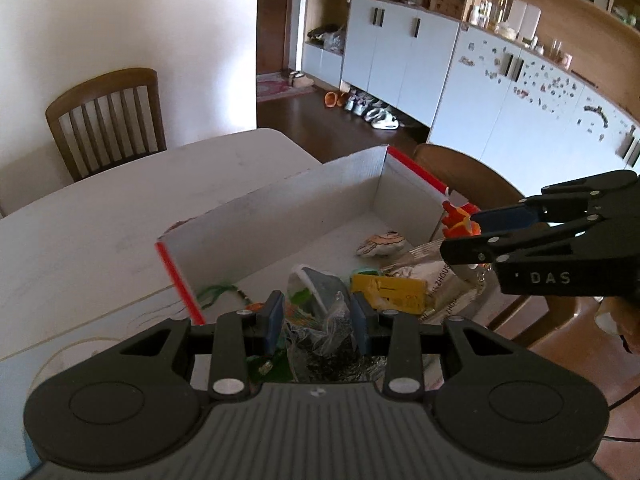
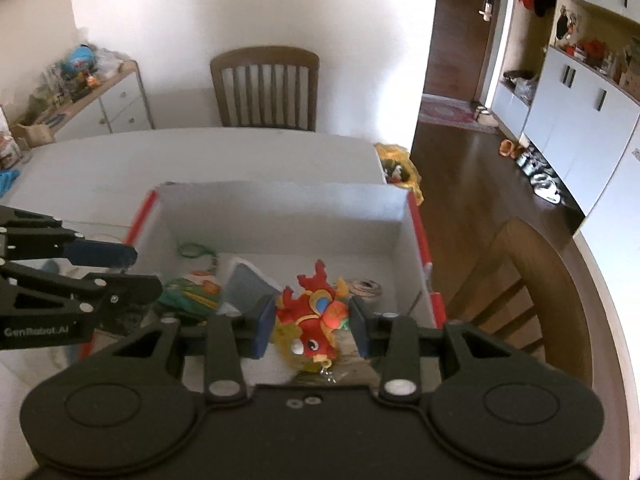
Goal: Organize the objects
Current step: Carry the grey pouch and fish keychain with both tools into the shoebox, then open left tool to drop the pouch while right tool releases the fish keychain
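red and orange dragon toy point(image 2: 316, 320); white box point(image 2: 280, 204) with red edges; yellow tag point(image 1: 394, 292).

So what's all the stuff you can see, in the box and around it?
Box: one, white with red edges, open, on the table.
Dragon toy: one, red and orange, between the right gripper's fingers, over the box.
Yellow tag: one, in the box.
Clear plastic bag: one, crumpled, between the left gripper's fingers.
Green string: one, box's far left corner.
Table: one, white.
Chairs: at least two, brown wood, around the table.
Cabinets: pale blue-grey, along the wall.
Left gripper: black, blue pads.
Right gripper: black, blue pads.
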{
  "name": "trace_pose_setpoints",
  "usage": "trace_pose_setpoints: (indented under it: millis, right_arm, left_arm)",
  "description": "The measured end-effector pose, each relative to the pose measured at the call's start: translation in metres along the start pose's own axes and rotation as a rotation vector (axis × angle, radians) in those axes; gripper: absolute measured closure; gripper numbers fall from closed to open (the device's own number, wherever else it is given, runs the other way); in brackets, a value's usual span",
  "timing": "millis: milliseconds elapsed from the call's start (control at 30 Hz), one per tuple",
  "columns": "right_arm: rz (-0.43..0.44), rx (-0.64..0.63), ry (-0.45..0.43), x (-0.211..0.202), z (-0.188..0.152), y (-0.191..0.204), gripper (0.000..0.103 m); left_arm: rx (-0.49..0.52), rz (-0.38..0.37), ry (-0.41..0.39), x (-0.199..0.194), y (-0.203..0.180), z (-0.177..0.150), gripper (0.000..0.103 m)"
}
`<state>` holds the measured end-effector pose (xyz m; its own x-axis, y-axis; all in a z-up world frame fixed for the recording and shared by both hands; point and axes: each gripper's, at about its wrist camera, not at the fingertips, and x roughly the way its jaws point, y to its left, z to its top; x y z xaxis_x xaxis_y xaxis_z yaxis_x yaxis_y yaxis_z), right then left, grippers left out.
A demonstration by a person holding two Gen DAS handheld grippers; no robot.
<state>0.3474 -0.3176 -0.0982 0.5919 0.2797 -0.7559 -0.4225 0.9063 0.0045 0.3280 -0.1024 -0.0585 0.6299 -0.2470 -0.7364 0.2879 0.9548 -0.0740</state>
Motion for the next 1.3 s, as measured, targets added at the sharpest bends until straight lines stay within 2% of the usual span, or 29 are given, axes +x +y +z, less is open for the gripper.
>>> trace_pose_setpoints:
  millis: [367, 667, 767, 833, 900, 1067, 1300]
  right_arm:
    - [0.004, 0.008, 0.103, 0.056, -0.01, -0.019, 0.064]
    - [0.028, -0.001, 0.122, 0.066, -0.014, -0.023, 0.064]
    - [0.03, -0.001, 0.122, 0.066, -0.013, -0.024, 0.062]
    - [0.037, 0.006, 0.116, 0.063, -0.012, -0.025, 0.052]
    - [0.045, 0.013, 0.105, 0.059, -0.011, -0.027, 0.048]
    - [0.046, 0.028, 0.095, 0.048, -0.014, -0.026, 0.044]
    - [0.054, 0.05, 0.062, 0.024, -0.019, -0.022, 0.04]
  left_arm:
    - [-0.005, 0.038, 0.111, 0.059, -0.002, 0.002, 0.068]
    - [-0.007, 0.028, 0.144, 0.073, 0.0, 0.001, 0.068]
    - [-0.013, 0.028, 0.144, 0.073, 0.001, 0.002, 0.067]
    - [-0.016, 0.026, 0.137, 0.07, 0.001, 0.002, 0.067]
    - [-0.018, 0.025, 0.132, 0.068, 0.001, 0.002, 0.067]
    - [-0.029, 0.017, 0.113, 0.057, 0.002, -0.001, 0.064]
    - [-0.047, 0.002, 0.076, 0.033, 0.002, -0.005, 0.051]
